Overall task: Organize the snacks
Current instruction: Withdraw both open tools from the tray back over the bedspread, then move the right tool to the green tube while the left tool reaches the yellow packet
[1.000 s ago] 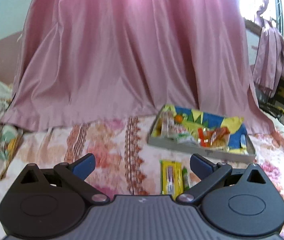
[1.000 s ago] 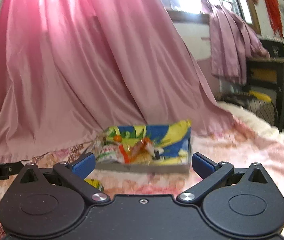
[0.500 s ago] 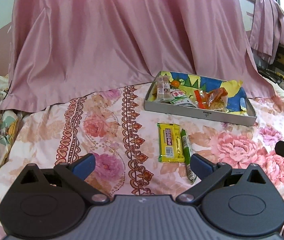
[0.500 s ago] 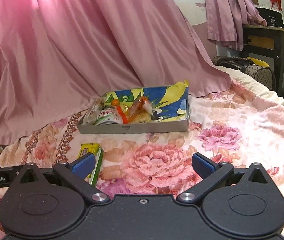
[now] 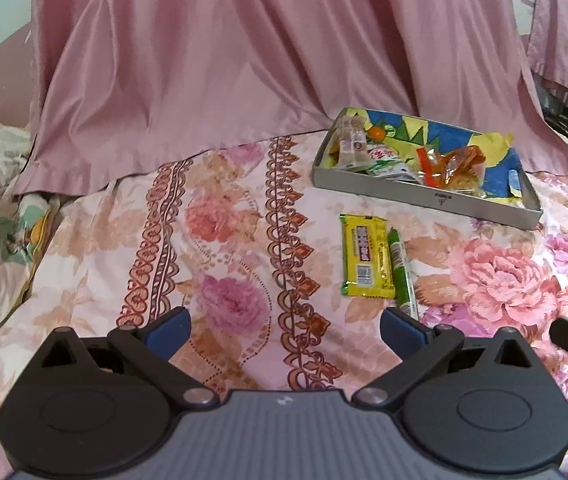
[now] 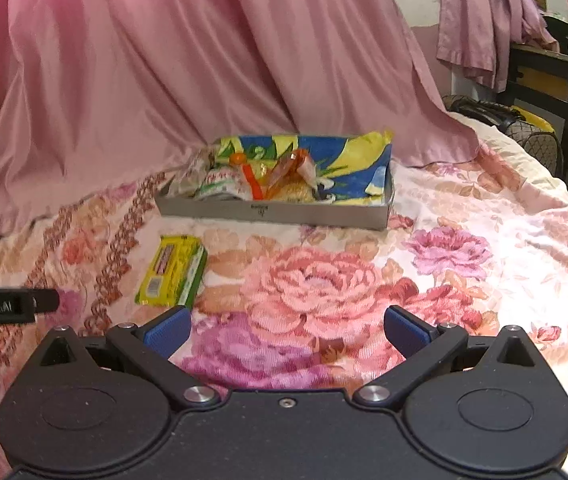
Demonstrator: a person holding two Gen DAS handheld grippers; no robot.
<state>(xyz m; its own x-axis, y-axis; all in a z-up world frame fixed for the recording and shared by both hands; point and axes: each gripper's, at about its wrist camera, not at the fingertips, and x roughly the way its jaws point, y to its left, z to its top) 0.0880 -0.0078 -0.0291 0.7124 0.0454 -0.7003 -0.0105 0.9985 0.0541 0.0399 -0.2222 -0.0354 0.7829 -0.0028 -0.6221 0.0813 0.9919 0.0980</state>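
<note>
Both tools are hovering low over the bed (image 5: 244, 216), which is wearing a floral sheet with big pink roses. The left tool (image 5: 285, 330) is sitting with its blue pads spread wide and nothing between them, and the right tool (image 6: 287, 328) is doing the same, fully released over a big rose print.

The snacks are lying in two spots. A yellow wrapped bar (image 5: 365, 256) is resting flat on the sheet, and a thin green stick snack (image 5: 400, 274) is lying right alongside it, touching its right edge. The lower end of the green stick is sitting just ahead of the left tool's right pad. From the right wrist camera the yellow bar (image 6: 172, 270) is showing up ahead and to the left.

Just beyond those, a shallow grey tray (image 5: 423, 194) lined with blue and yellow paper is holding a pile of packets, including an orange crinkly one (image 5: 457, 162). A pink curtain (image 5: 244, 60) is draping down onto the bed behind the tray.
</note>
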